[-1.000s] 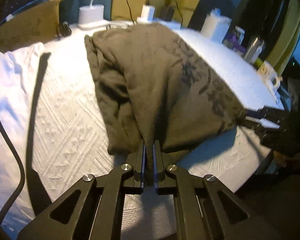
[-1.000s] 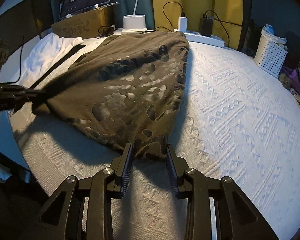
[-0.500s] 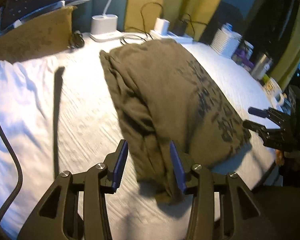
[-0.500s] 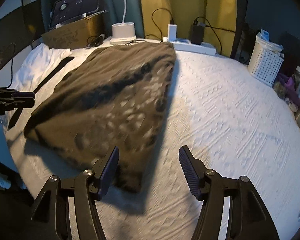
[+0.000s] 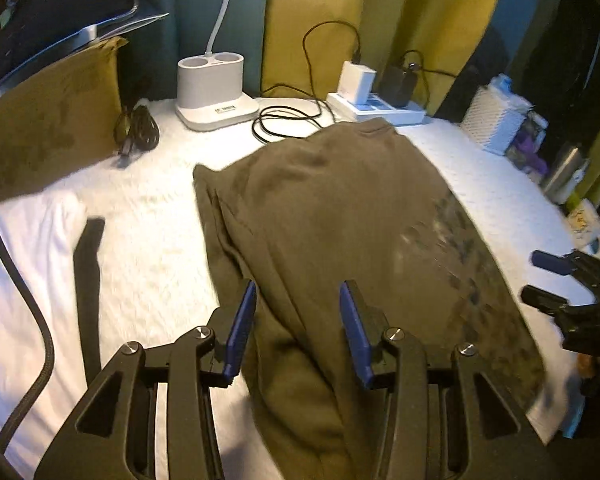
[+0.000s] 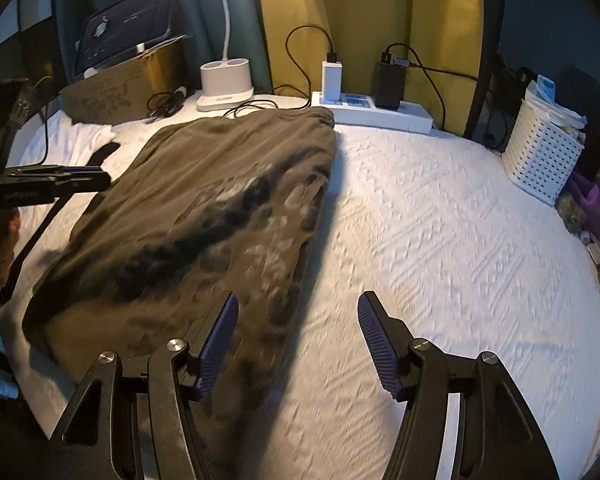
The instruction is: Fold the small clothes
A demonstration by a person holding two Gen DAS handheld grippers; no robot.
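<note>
An olive-brown shirt (image 5: 340,220) with a dark print lies folded lengthwise on the white textured bed cover (image 5: 148,248). In the left wrist view my left gripper (image 5: 299,296) hovers open over the shirt's near left part, with nothing between its blue pads. In the right wrist view my right gripper (image 6: 299,304) is open over the shirt's (image 6: 204,220) near right edge; its left pad is over the cloth and its right pad over the bare cover (image 6: 440,240). Each gripper shows in the other's view: the right gripper (image 5: 548,280) at the far right, the left gripper (image 6: 80,176) at the far left.
At the back stand a white lamp base (image 5: 214,92), a power strip (image 6: 372,114) with chargers and looping cables, and a cardboard box (image 5: 48,128) with a tablet (image 6: 128,36) on it. A white basket (image 6: 544,152) stands at the right. A black strap (image 5: 88,280) and white cloth (image 5: 24,260) lie left.
Both grippers have let go of the shirt's near edge, opened and drawn back and up. The lifted edge has dropped, and the shirt now lies flat on the cover.
</note>
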